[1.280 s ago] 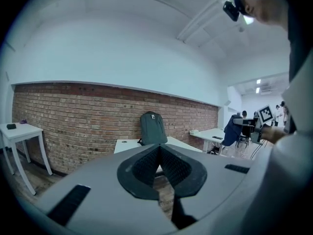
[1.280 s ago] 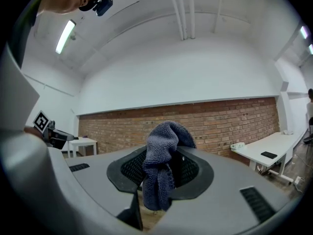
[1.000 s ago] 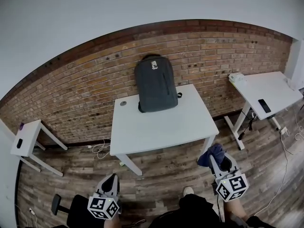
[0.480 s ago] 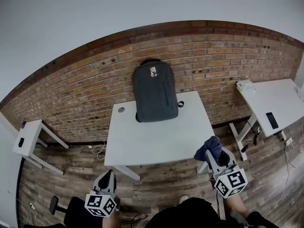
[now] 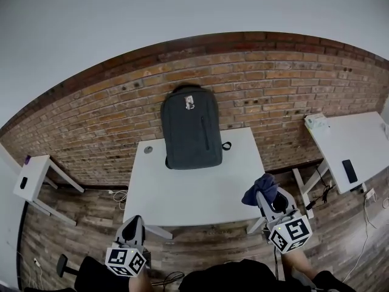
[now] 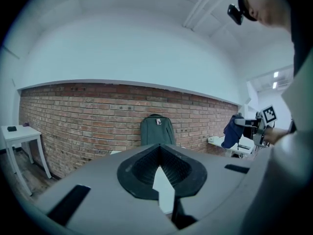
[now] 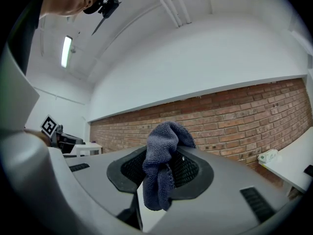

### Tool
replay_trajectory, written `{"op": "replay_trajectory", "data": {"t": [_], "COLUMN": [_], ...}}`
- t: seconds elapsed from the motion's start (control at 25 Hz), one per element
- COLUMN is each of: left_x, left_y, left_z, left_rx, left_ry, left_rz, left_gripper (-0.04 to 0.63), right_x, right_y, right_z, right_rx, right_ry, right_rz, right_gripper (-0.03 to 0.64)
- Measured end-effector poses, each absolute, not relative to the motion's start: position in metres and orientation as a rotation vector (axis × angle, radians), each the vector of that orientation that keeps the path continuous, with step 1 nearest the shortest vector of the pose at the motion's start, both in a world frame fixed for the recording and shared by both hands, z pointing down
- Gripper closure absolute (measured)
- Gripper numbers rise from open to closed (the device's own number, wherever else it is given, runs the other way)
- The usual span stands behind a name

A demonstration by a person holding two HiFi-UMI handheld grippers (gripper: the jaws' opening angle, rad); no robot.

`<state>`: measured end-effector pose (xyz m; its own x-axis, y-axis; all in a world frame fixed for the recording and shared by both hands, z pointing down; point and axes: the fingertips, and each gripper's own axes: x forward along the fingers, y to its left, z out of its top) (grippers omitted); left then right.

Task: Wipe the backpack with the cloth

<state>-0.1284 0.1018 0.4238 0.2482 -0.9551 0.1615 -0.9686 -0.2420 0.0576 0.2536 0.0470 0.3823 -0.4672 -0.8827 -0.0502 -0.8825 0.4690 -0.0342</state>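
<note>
Cloth in forward-pointing right tool

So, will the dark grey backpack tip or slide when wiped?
The dark grey fabric backpack stands upright against the red brick wall, so a push toward the wall probably will not tip it. A sideways wipe might slide it along the smooth white table.

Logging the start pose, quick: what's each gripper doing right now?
Left gripper: closed, holding nothing.
Right gripper: closed on the cloth.
</note>
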Motion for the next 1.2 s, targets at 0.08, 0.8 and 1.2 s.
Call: {"op": "replay_trajectory", "data": {"t": [0.08,0.8,1.2], "left_x": [-0.119,-0.116,-0.143], "left_y": [0.096,0.017,-0.059], "left_z": [0.423,0.435,0.441], "left_rx": [2.376,2.402,2.417], "left_ry": [-1.826,-1.751,-1.684], "left_rz": [0.156,0.169,0.168], "left_gripper": [0.598,0.598,0.598], "right_x": [0.258,0.255,0.222], "right_y": [0.039,-0.018,-0.086], "right_z": [0.382,0.400,0.402], "right_rx": [-1.585,-1.625,-1.682], "right_ry": [2.643,2.631,2.653], "right_rz": [-0.014,-0.060,-0.044], "right_gripper": [0.511,0.511,0.511]}}
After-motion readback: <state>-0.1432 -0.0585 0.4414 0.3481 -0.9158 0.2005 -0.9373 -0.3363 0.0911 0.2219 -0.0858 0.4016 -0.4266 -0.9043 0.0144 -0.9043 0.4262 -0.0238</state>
